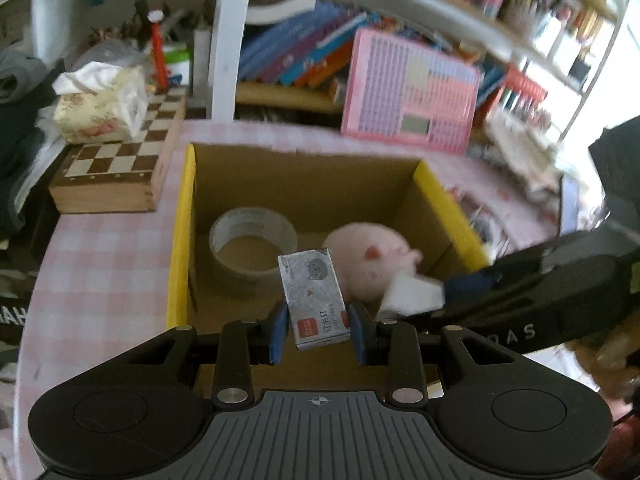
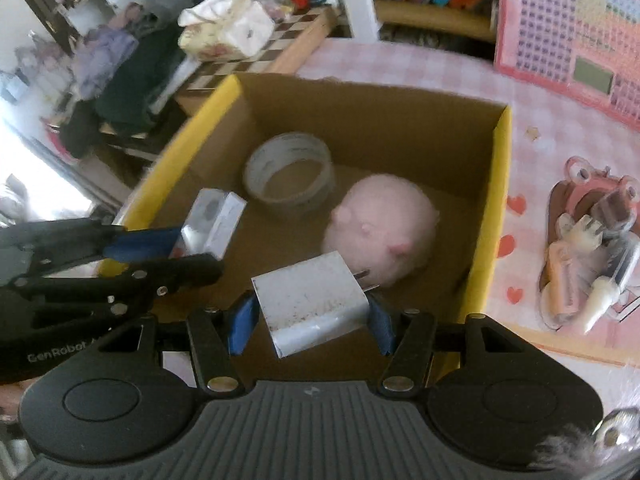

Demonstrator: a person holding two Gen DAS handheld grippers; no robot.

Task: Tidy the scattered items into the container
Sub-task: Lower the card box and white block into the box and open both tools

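Left gripper [image 1: 318,326]: jaws clamped on a small staple box [image 1: 314,300], grey-white with a bear face and a red label, held tilted over the near edge of the cardboard box [image 1: 180,236] at frame centre. Right gripper [image 2: 310,320]: jaws closed on a white plug adapter [image 2: 310,306], scuffed, its metal prongs pointing toward the box interior. Cardboard box has yellow outer walls and a brown inside; on its floor lie a tape roll [image 2: 290,174] and a pink plush pig [image 2: 380,228], close together. Box stands on the pink checked worktop [image 1: 104,256]. Chessboard [image 1: 120,164] at upper left.
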